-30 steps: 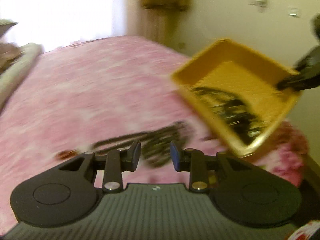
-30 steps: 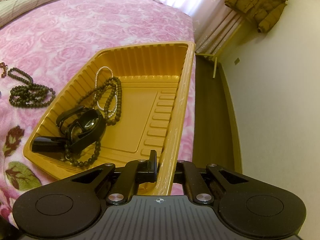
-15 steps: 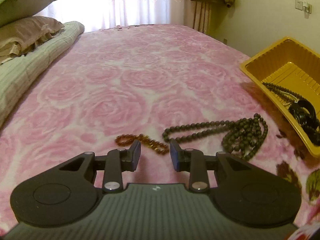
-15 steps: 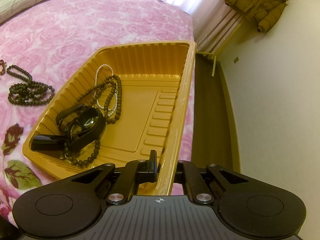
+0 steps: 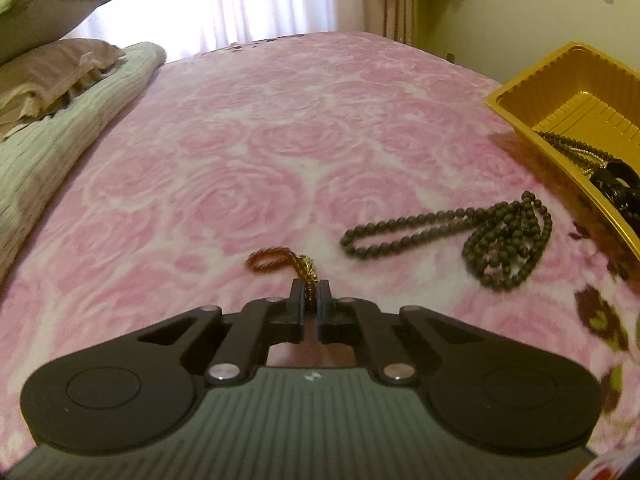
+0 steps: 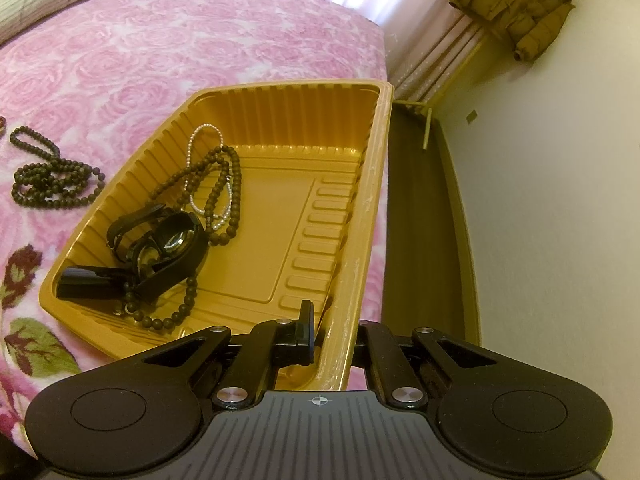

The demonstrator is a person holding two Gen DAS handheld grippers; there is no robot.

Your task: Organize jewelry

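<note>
My bed (image 5: 280,128) fills both views, its pink rose blanket running up to the pillows (image 5: 48,64) at the far left. The yellow tray (image 6: 372,184) sits at the bed's right edge, and my right gripper (image 6: 328,332) is clamped tight on its near rim, one finger inside the wall and the other outside, tilted steeply down. Inside the tray lie a black watch (image 6: 168,244), a dark bead string (image 6: 224,184) and a thin pearl strand (image 6: 196,140). On the blanket just left of the tray rests a long dark bead necklace (image 5: 492,236), untouched. My left gripper (image 5: 311,292) points down at the blanket, its jaws pinched shut on the near end of the small amber bead bracelet (image 5: 276,260), whose loop lies just ahead of the fingertips. Only the right view shows the tray's full contents and the brown jacket (image 6: 516,4) hanging by the wall; only the left shows the bracelet held.
</note>
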